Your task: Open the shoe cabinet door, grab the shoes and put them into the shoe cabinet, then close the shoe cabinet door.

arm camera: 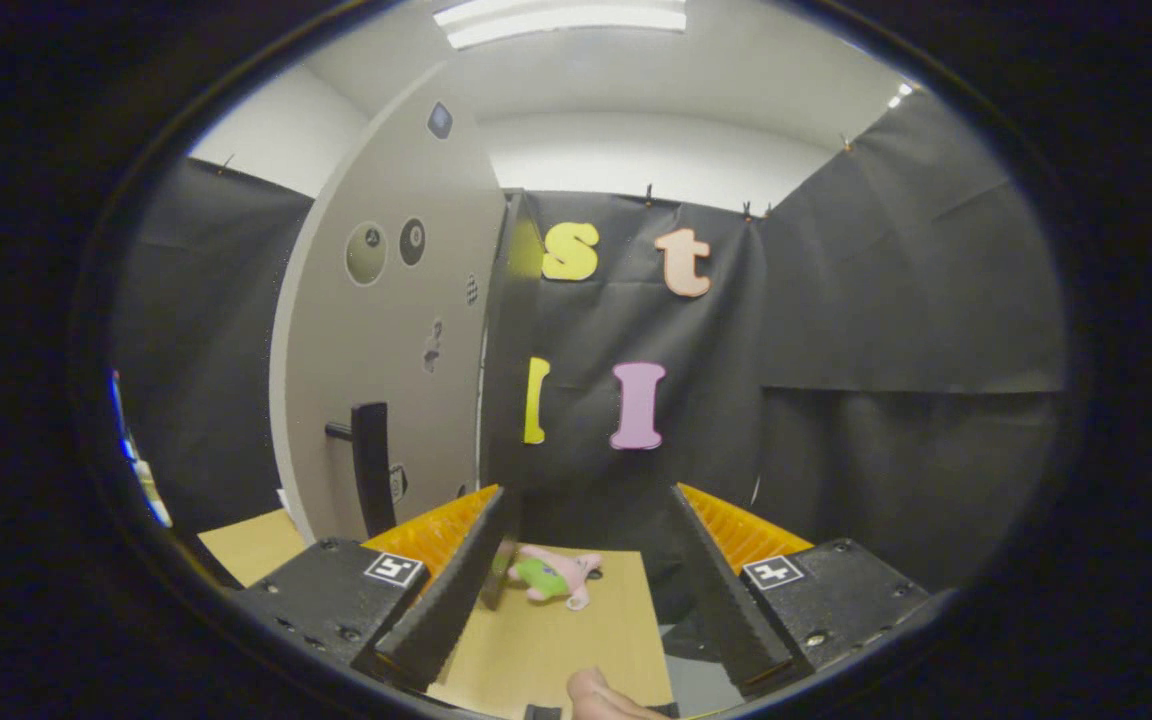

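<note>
The gripper hangs wide open and empty, squared toward the tall grey cabinet door's black handle, presumably to pull it.

matt smooth cabinet door, plush toy, cardboard sheet

A tan worktop carries a small pink-and-green plush toy, lying between the gripper's spread fingers.
</note>
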Tool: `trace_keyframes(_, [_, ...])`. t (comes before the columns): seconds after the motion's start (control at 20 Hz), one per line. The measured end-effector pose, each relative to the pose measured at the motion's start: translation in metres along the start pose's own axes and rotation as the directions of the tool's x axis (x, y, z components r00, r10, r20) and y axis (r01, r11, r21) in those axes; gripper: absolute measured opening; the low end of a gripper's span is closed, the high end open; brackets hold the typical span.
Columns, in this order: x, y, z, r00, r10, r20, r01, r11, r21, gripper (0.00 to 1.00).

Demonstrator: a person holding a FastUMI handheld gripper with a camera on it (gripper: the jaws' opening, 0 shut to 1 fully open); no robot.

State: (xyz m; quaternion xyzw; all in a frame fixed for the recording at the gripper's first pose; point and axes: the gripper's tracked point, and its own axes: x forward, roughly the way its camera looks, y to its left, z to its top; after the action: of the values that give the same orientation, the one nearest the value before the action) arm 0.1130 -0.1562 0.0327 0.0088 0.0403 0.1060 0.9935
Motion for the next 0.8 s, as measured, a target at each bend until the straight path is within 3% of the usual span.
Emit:
trace_keyframes(0.25, [0.012, 0.050, -0.015, 0.995, 0.086, -0.051, -0.088, 0.995, -0.044, 1.00])
trace_keyframes(0.35, [0.015, 0.057, -0.011, 0.997, 0.075, -0.032, -0.076, 0.996, -0.049, 0.94])
trace_keyframes(0.8, [0.011, 0.108, -0.015, 0.993, 0.104, -0.061, -0.105, 0.994, -0.024, 0.93])
